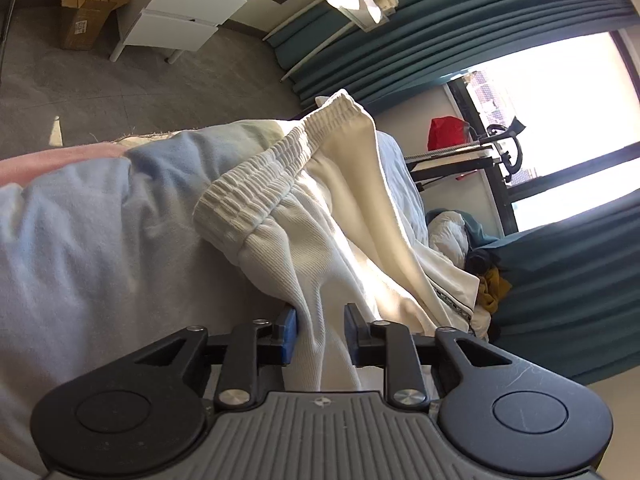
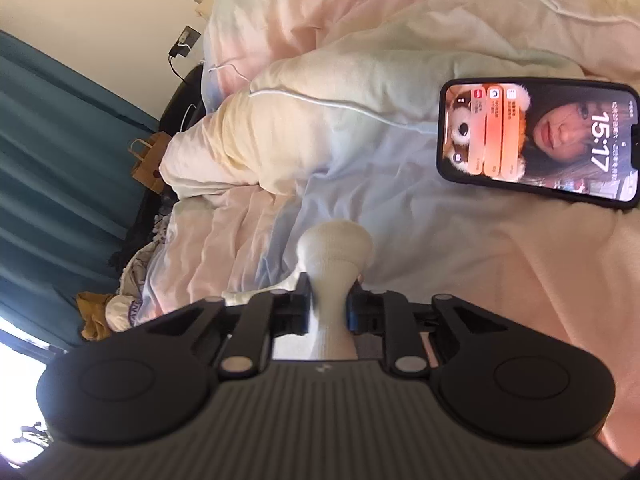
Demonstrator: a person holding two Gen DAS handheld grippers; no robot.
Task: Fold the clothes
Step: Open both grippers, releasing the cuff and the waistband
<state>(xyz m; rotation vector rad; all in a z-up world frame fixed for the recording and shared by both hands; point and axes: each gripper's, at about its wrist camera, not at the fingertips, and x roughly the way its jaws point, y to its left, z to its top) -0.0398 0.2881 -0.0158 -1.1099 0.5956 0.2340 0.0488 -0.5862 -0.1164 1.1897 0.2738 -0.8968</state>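
**Both grippers around white cloth over the bed**

Our left gripper (image 1: pixel 320 330) has its blue pads (image 1: pixel 289 332) spread a little, with a strip of the white trousers (image 1: pixel 320 216) running between them. The cloth lies against the left pad, while a narrow gap shows beside the right pad, so we do not see it clamped. From the jaws the ribbed fabric rises away toward the far side of the bed (image 1: pixel 80 240), where the gathered elastic waistband (image 1: pixel 260 184) stands up in a curved ridge. Sunlight falls across the folds to the right of it. The trousers rest on the pale blue and pink bedding, near the bed's edge that faces the window (image 1: pixel 560 100) and the teal curtains (image 1: pixel 460 20). Past that edge a heap of other clothes (image 1: pixel 480 268) lies low beside the curtain. A white drawer unit (image 1: pixel 188 8) and a cardboard box (image 1: pixel 90 4) stand on the grey floor beyond.

Our right gripper (image 2: pixel 329 306) is also partly spread, and a bunched white piece of cloth (image 2: pixel 334 256) passes between its jaws, bulging into a rounded knob just ahead of them. Both sides of the cloth meet the jaws; whether they squeeze it we cannot tell. A phone (image 2: pixel 536 140) with its screen lit lies flat on the bedding ahead and to the right, well apart from the cloth. A puffy pillow (image 2: pixel 300 120) sits beyond, toward the head of the bed.
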